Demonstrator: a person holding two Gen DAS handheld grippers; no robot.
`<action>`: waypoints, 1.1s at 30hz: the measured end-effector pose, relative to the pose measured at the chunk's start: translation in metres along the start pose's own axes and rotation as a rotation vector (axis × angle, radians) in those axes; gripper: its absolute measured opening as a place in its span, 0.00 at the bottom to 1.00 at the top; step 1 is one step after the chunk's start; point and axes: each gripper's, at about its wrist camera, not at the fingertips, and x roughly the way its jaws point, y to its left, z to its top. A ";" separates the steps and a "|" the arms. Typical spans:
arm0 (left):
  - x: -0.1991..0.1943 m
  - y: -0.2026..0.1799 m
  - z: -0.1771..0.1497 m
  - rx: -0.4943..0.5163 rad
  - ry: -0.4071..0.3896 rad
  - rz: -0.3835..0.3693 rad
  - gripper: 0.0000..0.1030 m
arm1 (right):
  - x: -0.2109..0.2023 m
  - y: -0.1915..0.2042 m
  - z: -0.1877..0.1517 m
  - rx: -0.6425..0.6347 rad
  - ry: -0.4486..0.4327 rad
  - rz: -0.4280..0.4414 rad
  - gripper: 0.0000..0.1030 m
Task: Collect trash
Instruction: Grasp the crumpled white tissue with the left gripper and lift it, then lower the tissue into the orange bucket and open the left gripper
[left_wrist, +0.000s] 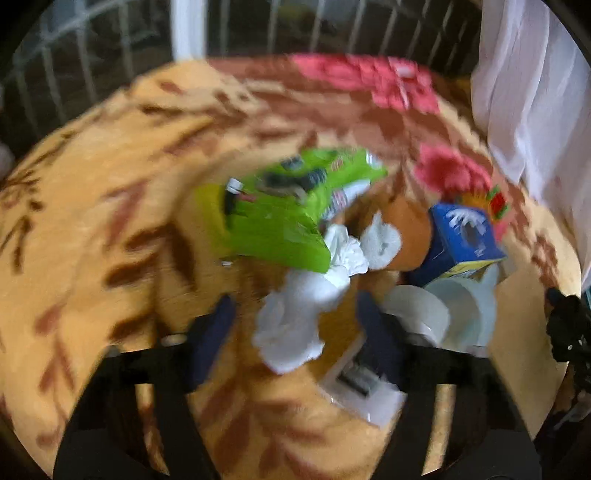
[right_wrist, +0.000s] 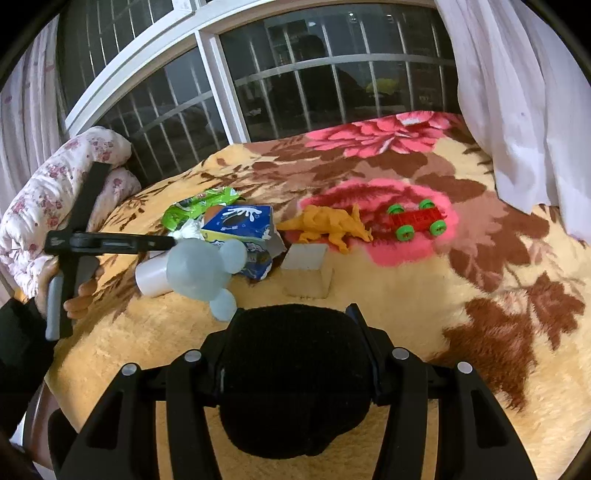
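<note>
Trash lies in one loose heap on the bed blanket (right_wrist: 155, 332), toward its left side, well apart from the window behind.

Nearest, right wrist view: right hand-held gripper (right_wrist: 291, 369) is clenched on a black woolly bundle (right_wrist: 295, 384), both pads pressing its sides. It looks like a cloth bag or a hat; I cannot tell which. Judgement: it is held low over the blanket as the receptacle, kept close to the heap so pieces travel a short way.

Left wrist view, blurred: left hand-held gripper (left_wrist: 295, 325) points steeply down with the crumpled white tissue (left_wrist: 295, 325) between its fingers. A gap shows on either side of the tissue, so the pads are not pressing yet; nothing is held. Judgement: the tissue is the piece being taken, as it lies at the near edge of the heap.

Behind the tissue: green snack wrapper (left_wrist: 280, 214), torn blue carton (right_wrist: 240, 225), white cup (right_wrist: 151, 278) on its side touching a pale blue plastic toy (right_wrist: 199, 267).

Further right: grey block (right_wrist: 308, 269), then orange dinosaur (right_wrist: 328, 225) and red toy car (right_wrist: 415, 219) side by side. Judgement: these are toys, not trash, and should stay.

Far: barred window (right_wrist: 295, 85), curtain (right_wrist: 517, 92).
</note>
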 end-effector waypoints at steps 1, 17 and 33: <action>0.008 0.000 0.003 0.014 0.019 0.000 0.52 | 0.002 0.000 -0.001 0.002 0.003 -0.001 0.52; -0.050 -0.001 -0.021 -0.005 -0.087 0.109 0.31 | -0.001 0.006 -0.005 0.023 0.007 0.002 0.52; -0.243 -0.089 -0.168 -0.011 -0.436 0.130 0.31 | -0.122 0.103 -0.025 -0.150 -0.058 0.084 0.52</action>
